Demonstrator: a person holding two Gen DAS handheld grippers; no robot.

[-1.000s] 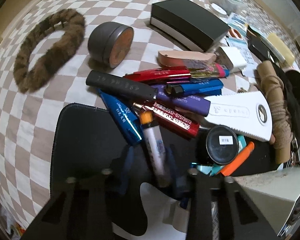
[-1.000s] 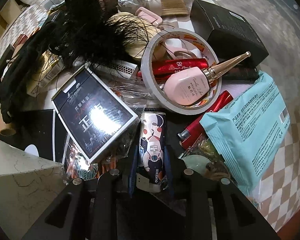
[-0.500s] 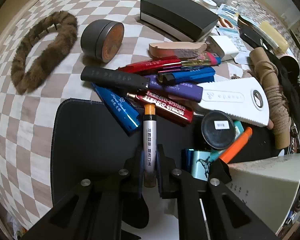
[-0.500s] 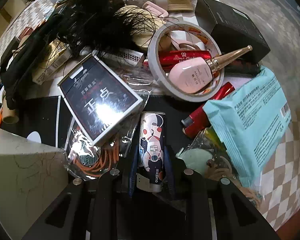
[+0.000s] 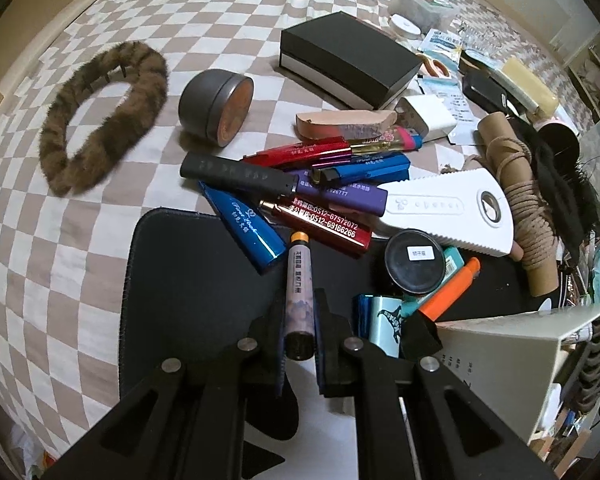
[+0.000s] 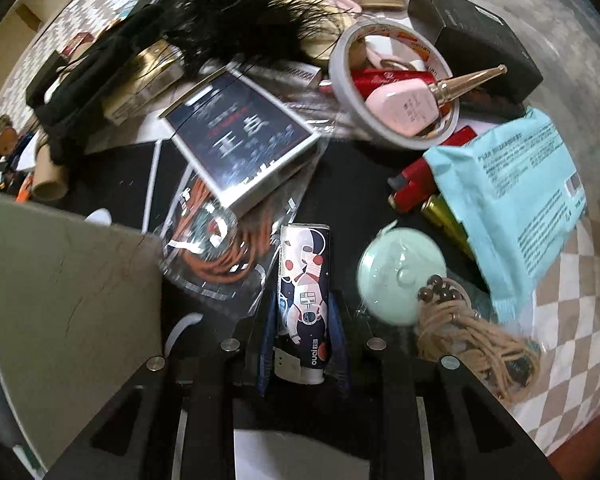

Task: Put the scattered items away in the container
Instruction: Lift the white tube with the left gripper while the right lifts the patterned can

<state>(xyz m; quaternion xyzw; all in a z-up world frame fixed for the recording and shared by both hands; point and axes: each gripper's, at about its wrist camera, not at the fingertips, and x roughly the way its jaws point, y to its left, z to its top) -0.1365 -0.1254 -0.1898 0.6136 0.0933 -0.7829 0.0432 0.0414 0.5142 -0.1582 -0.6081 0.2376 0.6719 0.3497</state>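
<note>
Left gripper (image 5: 299, 322) is clamped on the slim silver orange-capped lighter (image 5: 299, 288), its long axis running straight out along the fingers; right gripper (image 6: 304, 334) is clamped likewise on the astronaut-print lighter (image 6: 303, 300); the pale grey box container (image 5: 512, 356) sits between them, beside both. Since a second ago, the left jaws have closed and lifted.

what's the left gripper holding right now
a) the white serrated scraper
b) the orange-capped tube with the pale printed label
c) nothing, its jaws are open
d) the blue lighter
b: in the left wrist view the left gripper has its jaws shut on the orange-capped tube, whose capped end points toward the pile of lighters.
</note>
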